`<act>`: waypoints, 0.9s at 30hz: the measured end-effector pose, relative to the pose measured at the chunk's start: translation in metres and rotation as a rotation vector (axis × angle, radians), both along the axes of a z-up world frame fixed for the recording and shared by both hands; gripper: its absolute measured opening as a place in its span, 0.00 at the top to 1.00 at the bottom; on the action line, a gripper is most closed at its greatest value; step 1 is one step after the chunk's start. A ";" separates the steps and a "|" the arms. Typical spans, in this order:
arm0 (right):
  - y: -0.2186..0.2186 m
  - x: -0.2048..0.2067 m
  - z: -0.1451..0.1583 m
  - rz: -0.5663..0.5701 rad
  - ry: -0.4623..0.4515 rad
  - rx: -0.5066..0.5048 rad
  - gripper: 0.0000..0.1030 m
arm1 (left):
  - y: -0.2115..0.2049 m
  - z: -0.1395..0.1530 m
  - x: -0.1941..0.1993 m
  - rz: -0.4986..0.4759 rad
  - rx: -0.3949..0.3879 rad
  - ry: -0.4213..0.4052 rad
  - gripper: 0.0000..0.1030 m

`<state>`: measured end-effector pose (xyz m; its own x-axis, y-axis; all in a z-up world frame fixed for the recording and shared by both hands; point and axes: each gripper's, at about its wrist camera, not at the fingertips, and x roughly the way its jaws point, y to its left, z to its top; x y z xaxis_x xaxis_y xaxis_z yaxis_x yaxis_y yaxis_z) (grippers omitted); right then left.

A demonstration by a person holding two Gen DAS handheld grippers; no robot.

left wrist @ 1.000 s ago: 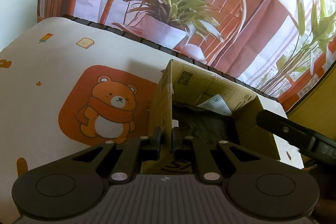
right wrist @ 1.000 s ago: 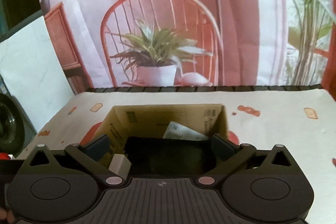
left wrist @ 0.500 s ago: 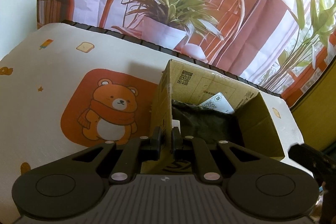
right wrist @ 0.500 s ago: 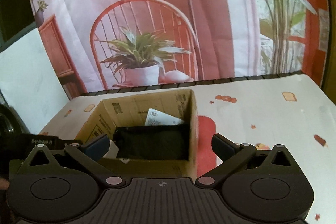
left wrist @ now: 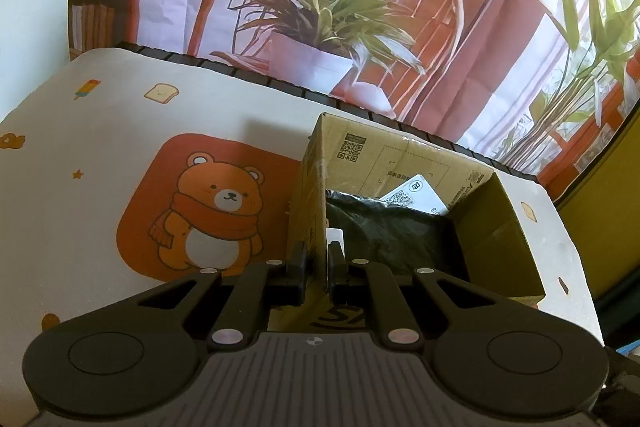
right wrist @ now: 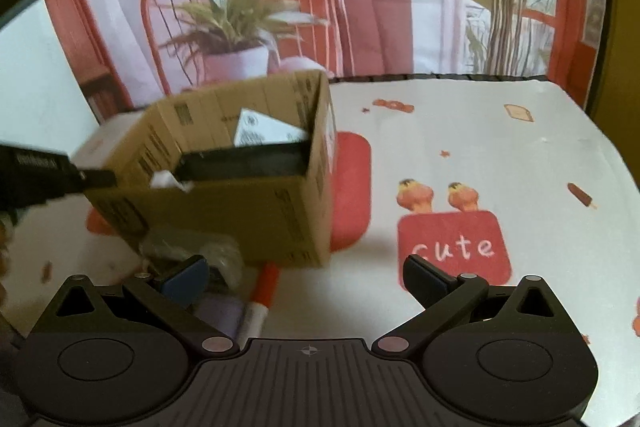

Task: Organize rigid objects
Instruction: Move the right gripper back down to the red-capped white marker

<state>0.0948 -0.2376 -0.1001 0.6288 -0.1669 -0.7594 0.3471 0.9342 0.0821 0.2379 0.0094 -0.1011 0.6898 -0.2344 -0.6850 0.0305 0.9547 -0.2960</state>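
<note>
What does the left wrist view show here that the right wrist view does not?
Only the left wrist view: the left gripper with its fingers shut on the box wall, the bear print, and the black bag filling the box.

Only the right wrist view: the open right gripper, a red marker and a clear wrapped item on the table in front of the box, and the "cute" print.

Both: the box, the white label inside it, and the plant backdrop.

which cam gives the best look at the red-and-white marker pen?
Right wrist: the marker pen lies on the tablecloth in front of the cardboard box, though blurred and partly hidden behind the tool body. The left wrist view does not show it at all.
</note>
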 end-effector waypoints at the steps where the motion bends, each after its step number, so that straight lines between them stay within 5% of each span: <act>1: 0.003 0.001 -0.004 0.010 0.019 -0.013 0.00 | 0.000 0.000 0.000 0.000 0.000 0.000 0.89; 8: 0.012 0.005 -0.022 0.046 0.095 -0.038 0.03 | 0.000 0.000 -0.001 -0.001 -0.001 -0.001 0.89; 27: 0.020 0.014 -0.039 0.150 0.174 -0.031 0.38 | 0.000 0.000 -0.001 -0.001 0.000 0.000 0.89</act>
<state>0.1085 -0.2177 -0.1394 0.5085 -0.1062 -0.8545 0.2107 0.9775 0.0039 0.2368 0.0096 -0.1012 0.6899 -0.2350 -0.6847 0.0316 0.9547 -0.2958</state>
